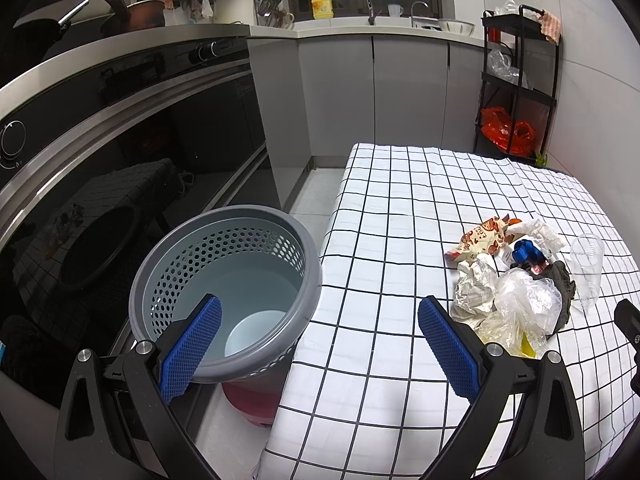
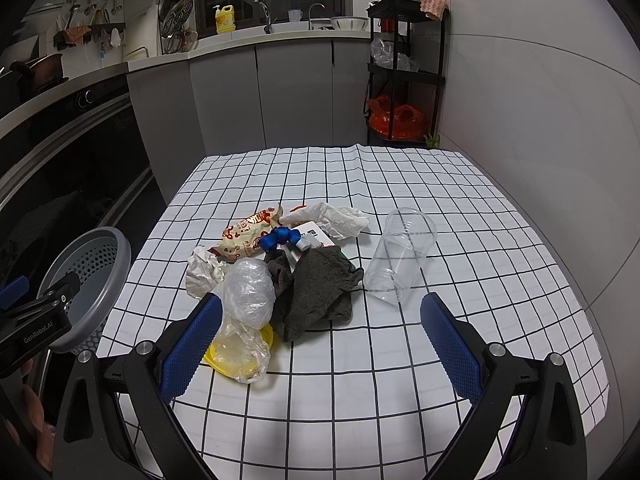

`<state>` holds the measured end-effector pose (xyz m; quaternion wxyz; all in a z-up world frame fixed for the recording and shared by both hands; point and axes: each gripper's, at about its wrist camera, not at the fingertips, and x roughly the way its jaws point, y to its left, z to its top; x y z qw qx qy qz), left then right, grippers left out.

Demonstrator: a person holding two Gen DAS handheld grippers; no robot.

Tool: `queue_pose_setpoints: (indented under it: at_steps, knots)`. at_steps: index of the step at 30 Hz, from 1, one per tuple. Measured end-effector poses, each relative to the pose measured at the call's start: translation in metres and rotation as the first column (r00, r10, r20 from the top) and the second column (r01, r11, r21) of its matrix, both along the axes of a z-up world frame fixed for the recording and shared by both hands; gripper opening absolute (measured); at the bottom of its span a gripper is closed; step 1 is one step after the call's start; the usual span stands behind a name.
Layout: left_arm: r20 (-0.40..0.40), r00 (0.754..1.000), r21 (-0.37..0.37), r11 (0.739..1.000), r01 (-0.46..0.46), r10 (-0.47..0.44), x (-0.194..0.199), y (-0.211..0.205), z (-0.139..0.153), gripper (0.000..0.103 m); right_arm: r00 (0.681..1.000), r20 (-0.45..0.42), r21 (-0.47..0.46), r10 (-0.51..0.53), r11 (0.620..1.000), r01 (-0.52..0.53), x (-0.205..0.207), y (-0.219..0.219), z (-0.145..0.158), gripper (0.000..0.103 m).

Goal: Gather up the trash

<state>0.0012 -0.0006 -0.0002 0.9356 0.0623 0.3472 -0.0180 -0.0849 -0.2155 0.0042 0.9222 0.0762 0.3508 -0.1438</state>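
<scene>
Left wrist view: the left gripper [image 1: 320, 340] is spread wide, holding nothing, between the grey perforated bin [image 1: 224, 292] beside the table and the trash pile [image 1: 516, 280] on the checked tablecloth [image 1: 392, 208]. Right wrist view: the right gripper [image 2: 320, 340] is likewise spread and empty above the near edge of the pile, where a clear plastic bag [image 2: 248, 300], a dark cloth [image 2: 316, 300] and a clear cup [image 2: 400, 256] on its side lie; a yellow item [image 2: 228, 354] under the bag is possibly a lid.

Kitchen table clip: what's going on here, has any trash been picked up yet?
Nothing is held yet. The left gripper is open beside the grey bin, which looks empty. The right gripper is open over the trash pile: a crumpled plastic bag, a dark cloth, a snack wrapper and a clear cup lying on the checked tablecloth.
</scene>
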Motion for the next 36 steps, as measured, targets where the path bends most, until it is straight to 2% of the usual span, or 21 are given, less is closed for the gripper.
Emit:
queue_pose_setpoints:
  at_steps: [12,17,23,26,29,32,36]
  knots:
    - [-0.023,1.000,-0.001,1.000,0.004,-0.004,0.003,-0.004,-0.003,0.097,1.000,-0.006,0.019,0.016,1.000,-0.016,-0.007,-0.012,-0.007,0.095]
    - [-0.035,0.999,0.008,1.000,0.014,-0.014,0.006,-0.014,-0.012,0.097,1.000,-0.024,0.059,0.005,0.998,-0.004,-0.014,-0.034,-0.018,0.095]
    - [-0.061,0.997,0.005,0.998,0.056,-0.055,0.010,-0.033,-0.023,0.097,0.996,-0.061,0.079,-0.069,0.994,0.074,-0.019,-0.073,-0.032,0.095]
    - [-0.060,0.996,0.009,0.997,0.071,-0.070,0.010,-0.041,-0.026,0.097,0.993,-0.081,0.071,-0.090,0.993,0.096,-0.013,-0.090,-0.038,0.095]
    - [-0.064,0.995,0.007,0.997,0.074,-0.074,0.012,-0.046,-0.029,0.097,0.990,-0.099,0.109,-0.095,0.988,0.106,0.002,-0.106,-0.041,0.095]
    - [-0.062,0.995,0.012,0.997,0.076,-0.075,0.014,-0.051,-0.031,0.097,0.989,-0.110,0.140,-0.102,0.983,0.117,0.022,-0.115,-0.045,0.095]
    - [-0.060,0.995,0.033,0.997,0.075,-0.073,0.016,-0.055,-0.036,0.097,0.983,-0.150,0.136,-0.109,0.982,0.129,0.056,-0.124,-0.053,0.095]
